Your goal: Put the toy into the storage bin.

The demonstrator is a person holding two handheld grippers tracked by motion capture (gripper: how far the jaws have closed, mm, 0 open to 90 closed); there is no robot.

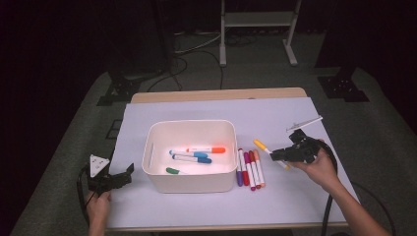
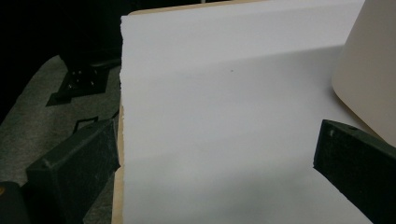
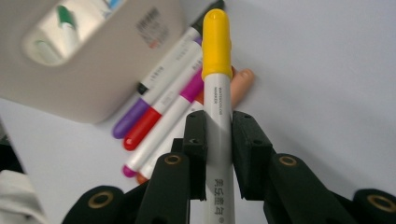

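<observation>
A white bin (image 1: 189,179) stands mid-table and holds an orange marker (image 1: 206,150), blue markers (image 1: 192,157) and a green one (image 1: 173,170). Right of the bin lie several markers (image 1: 250,169) side by side. My right gripper (image 1: 276,155) is shut on a yellow-capped white marker (image 1: 263,146); in the right gripper view that marker (image 3: 217,84) sits between the jaws, cap pointing away, above the purple, red and magenta markers (image 3: 159,112) and next to the bin's handle side (image 3: 84,60). My left gripper (image 1: 129,172) rests open left of the bin, nothing between its fingers (image 2: 74,163).
White paper (image 1: 295,196) covers the wooden table. A thin white rod (image 1: 305,123) lies at the right, behind my right gripper. In the left gripper view the bin's wall (image 2: 369,70) stands at the right and the paper's left edge (image 2: 122,93) meets grey floor.
</observation>
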